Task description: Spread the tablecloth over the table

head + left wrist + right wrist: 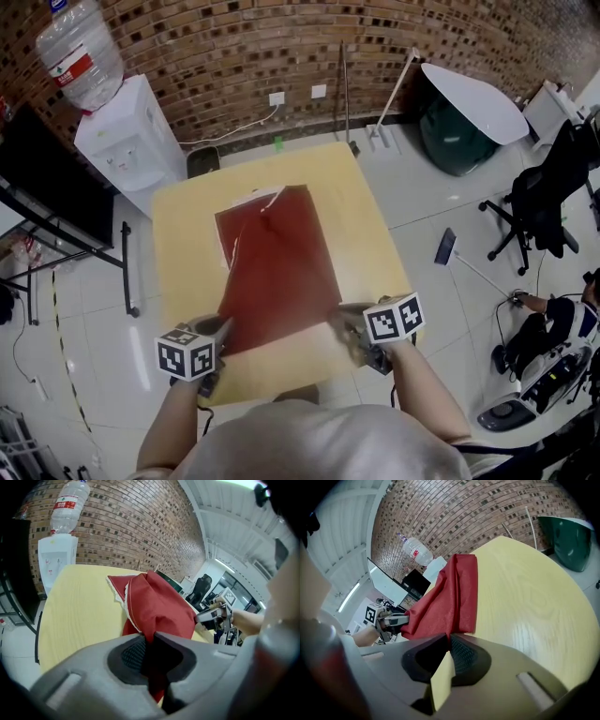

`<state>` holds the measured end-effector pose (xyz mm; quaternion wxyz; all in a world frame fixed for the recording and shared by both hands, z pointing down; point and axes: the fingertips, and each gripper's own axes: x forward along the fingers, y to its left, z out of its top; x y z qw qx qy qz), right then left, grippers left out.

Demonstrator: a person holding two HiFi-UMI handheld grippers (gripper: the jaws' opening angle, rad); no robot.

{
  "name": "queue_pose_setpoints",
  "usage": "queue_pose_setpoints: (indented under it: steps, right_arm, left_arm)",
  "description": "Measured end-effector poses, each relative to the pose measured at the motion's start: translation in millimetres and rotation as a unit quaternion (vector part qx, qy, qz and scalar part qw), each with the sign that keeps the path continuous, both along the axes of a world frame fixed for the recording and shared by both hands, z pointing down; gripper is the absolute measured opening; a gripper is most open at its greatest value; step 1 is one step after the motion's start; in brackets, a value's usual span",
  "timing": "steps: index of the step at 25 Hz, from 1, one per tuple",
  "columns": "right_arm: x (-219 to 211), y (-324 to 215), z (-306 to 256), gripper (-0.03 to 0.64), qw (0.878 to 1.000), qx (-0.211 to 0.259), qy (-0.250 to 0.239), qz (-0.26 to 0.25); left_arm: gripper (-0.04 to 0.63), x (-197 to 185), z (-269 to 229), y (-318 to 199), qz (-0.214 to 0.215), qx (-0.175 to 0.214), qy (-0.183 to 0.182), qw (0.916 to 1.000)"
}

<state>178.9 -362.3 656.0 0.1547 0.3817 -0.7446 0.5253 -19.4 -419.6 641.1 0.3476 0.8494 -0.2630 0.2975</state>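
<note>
tablecloth [277, 267]: red, part-folded, along the middle of the table [183, 234], near end raised off it | left gripper [219, 327]: jaws pressed together, pinching the tablecloth's near-left corner | right gripper [340, 318]: jaws pinching its near-right corner, over the table's near edge

The head view looks steeply down from above the near edge of the table [178, 244]. It is high enough to take in the whole top and the brick wall [234, 47] beyond.

The left gripper view sits low at the near left corner, close behind its jaws, and faces across the top, angled right. It catches the right gripper [200, 617].

The right gripper view mirrors it from the near right corner and catches the left gripper [402, 619].

All three views share the tablecloth [277, 272].
</note>
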Motion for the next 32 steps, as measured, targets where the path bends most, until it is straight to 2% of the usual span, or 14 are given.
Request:
queue_pose_setpoints:
  steps: [6,11,15,19,22,27,32]
  right_arm:
    - [-4,-4,-16,0.015,0.999,0.024,0.047,-0.010]
    - [-3,-14,-52,0.014,0.994,0.075,0.074,-0.006]
    - [2,-37,-95,0.014,0.983,0.140,0.120,-0.009]
    - [11,-69,-141,0.014,0.970,0.197,0.142,-0.010]
    - [21,-95,-171,0.014,0.961,0.230,0.153,-0.012]
    - [37,-155,-224,0.014,0.946,0.278,0.166,-0.017]
    - [69,-220,-285,0.014,0.930,0.326,0.170,0.004]
  left_arm:
    - [0.023,-3,-9,-8,0.004,0.019,0.006,0.9998]
    - [0.018,-2,-27,-11,0.010,0.041,0.011,0.9990]
    - [0.018,-7,-54,-24,-0.005,0.064,0.030,0.9975]
    - [0.018,-16,-90,-53,-0.023,0.099,0.035,0.9942]
    - [0.018,-19,-123,-76,-0.032,0.135,0.026,0.9900]
    - [0.018,-21,-178,-126,-0.029,0.201,-0.014,0.9790]
    - [0.018,-11,-229,-180,-0.042,0.237,-0.020,0.9704]
